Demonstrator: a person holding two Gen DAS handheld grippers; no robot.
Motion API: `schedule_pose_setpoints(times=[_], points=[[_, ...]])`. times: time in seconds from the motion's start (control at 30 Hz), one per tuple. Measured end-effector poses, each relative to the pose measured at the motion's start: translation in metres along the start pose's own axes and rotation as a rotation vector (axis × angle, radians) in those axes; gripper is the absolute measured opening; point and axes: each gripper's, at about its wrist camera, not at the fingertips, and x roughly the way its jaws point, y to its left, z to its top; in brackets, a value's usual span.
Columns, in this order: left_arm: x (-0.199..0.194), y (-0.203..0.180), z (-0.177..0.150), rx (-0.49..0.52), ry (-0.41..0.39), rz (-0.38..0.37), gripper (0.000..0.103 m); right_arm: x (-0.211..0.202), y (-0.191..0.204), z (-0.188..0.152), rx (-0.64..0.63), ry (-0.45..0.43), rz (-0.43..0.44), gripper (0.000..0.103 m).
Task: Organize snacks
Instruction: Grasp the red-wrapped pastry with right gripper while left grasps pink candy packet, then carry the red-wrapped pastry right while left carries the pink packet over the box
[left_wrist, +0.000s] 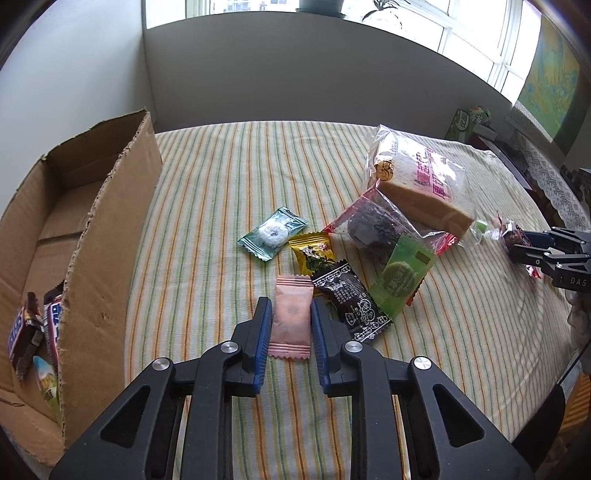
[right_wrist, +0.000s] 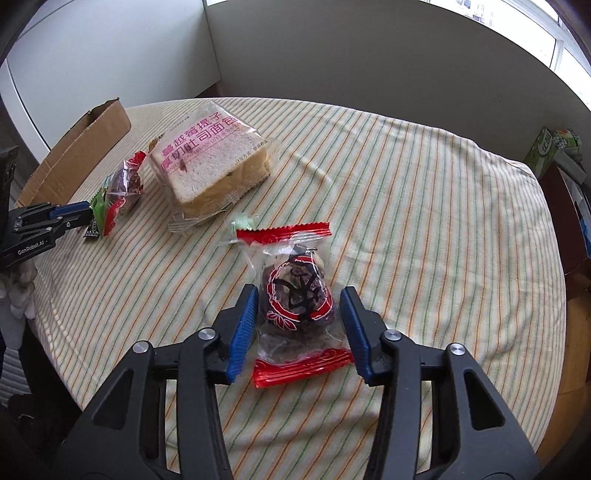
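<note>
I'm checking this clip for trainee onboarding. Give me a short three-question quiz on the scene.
1. True or false: the pink packet lies between the left gripper jaws.
2. What lies between the right gripper jaws? A) bread bag B) red-edged clear packet C) green candy
3. Fill in: the chocolate bars already lie in the ____.

Key: 1 true; 2 B, the red-edged clear packet; 3 cardboard box.

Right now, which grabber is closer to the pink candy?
Left. The left gripper has its fingers on either side of the pink candy; the right gripper is far across the table, at a red-wrapped snack.
</note>
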Motion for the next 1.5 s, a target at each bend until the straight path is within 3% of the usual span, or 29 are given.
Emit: schedule_pose_setpoints(times=[0.43, 0.8, 1.17, 1.5], points=[[-0.010, 0.002, -0.007, -0.018, -0.013, 0.006, 0.018, -0.005, 0.005, -0.003, 0.042, -0.026, -0.029, 0.040], [-0.038, 0.003, -0.007, -0.018, -0.069, 0.008, 0.017, -0.042, 0.026, 0.005, 0.040, -0.106, -0.034, 0.039], [-0.086, 0.026, 0.000, -0.025, -0.161, 0.051, 0.017, -0.073, 0.109, 0.049, -0.071, -0.207, 0.060, 0.039], [-0.112, 0.085, -0.008, -0.110, -0.206, 0.117, 0.017, -0.055, 0.202, 0.100, -0.180, -0.229, 0.165, 0.039]])
